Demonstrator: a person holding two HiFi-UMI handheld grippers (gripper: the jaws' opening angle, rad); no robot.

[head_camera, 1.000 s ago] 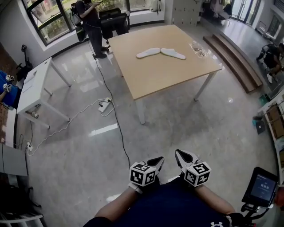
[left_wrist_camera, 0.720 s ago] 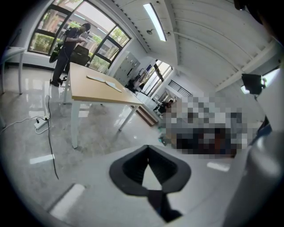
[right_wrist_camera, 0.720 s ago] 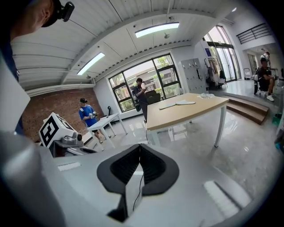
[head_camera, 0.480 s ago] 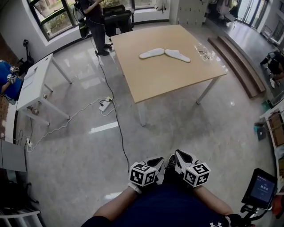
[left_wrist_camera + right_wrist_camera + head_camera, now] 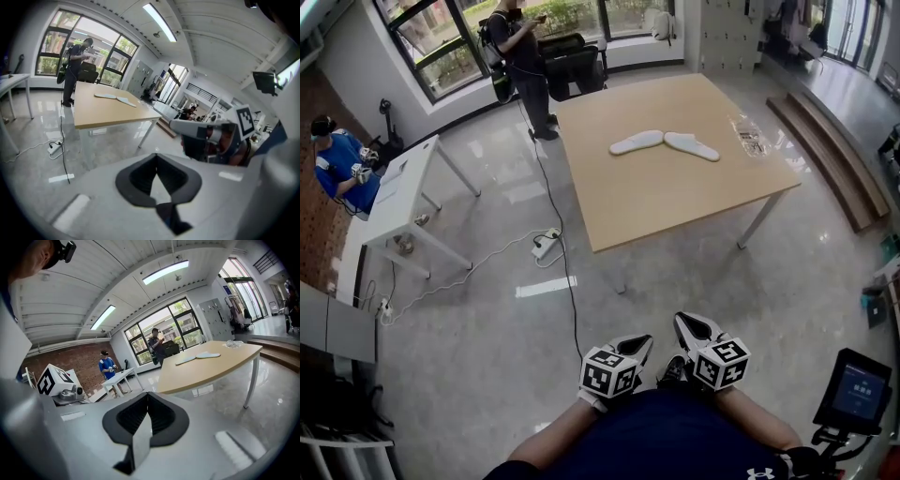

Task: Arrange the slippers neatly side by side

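In the head view the two white slippers lie on the far part of the worktop [image 5: 675,202], well apart from the person; the left slipper [image 5: 636,142] and the right slipper [image 5: 692,145] have their inner ends close together and spread outwards in a shallow V, so they are not parallel. Whether the ends touch I cannot tell. The left tongs [image 5: 639,343] and the right tongs [image 5: 682,324] are held low, near the person's body, above the floor and just beside each other.

In the left gripper view the jaws of the left tongs are closed together, with nothing between them; the worktop with the slippers is far ahead across the floor.

In the right gripper view the right tongs are also fully closed and empty; the same worktop stands in the distance.

By my judgement the arranging is not begun — this is the approach step. The next move calls for walking to the worktop, opening the jaws, and turning one slipper until it lies parallel beside the other.
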